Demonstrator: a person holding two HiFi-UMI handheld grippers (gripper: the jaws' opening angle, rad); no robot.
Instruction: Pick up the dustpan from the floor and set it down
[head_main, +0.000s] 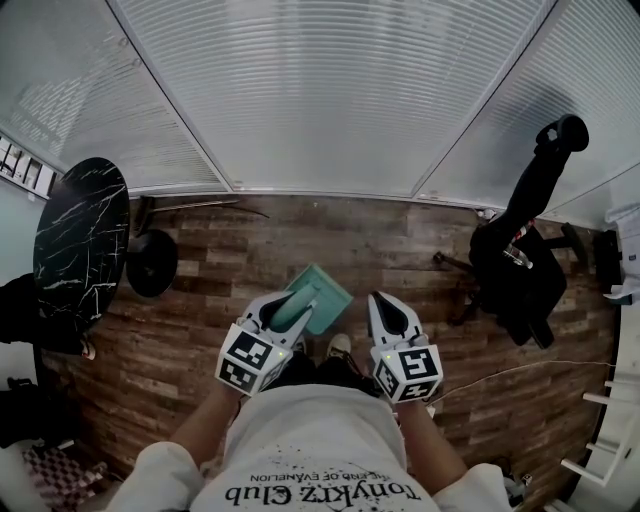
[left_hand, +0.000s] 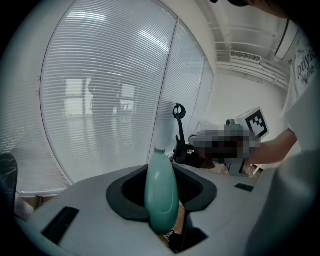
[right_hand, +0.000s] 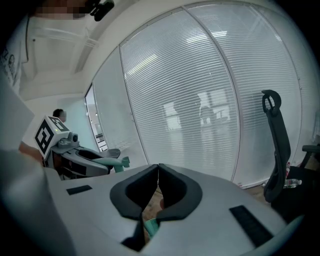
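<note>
A teal dustpan (head_main: 322, 292) is held up in front of a standing person, over a dark wood plank floor (head_main: 220, 340). Its square pan shows just ahead of the two grippers and between them.

The left gripper (head_main: 290, 306) has the dustpan by its handle. Its jaws stand partly apart, and the dark pads press on either side of the rounded teal handle. In the left gripper view, the narrow end of the handle sticks out past the jaw tips.

The right gripper (head_main: 385, 305) is just beside the left one. Its jaws are closed, their tips meeting, and nothing is held between them. In the right gripper view, a sliver of teal shows through the gap beneath them.

The toe of a shoe (head_main: 340, 345) shows below the pan, between the grippers.

Farther out, a round black table (head_main: 80, 240) with white veining stands at the left, and a black round stool (head_main: 152, 262) is next to it. A black office chair (head_main: 520, 255) stands at the right. White slatted blinds (head_main: 330, 90) cover the wall beyond the floor.
</note>
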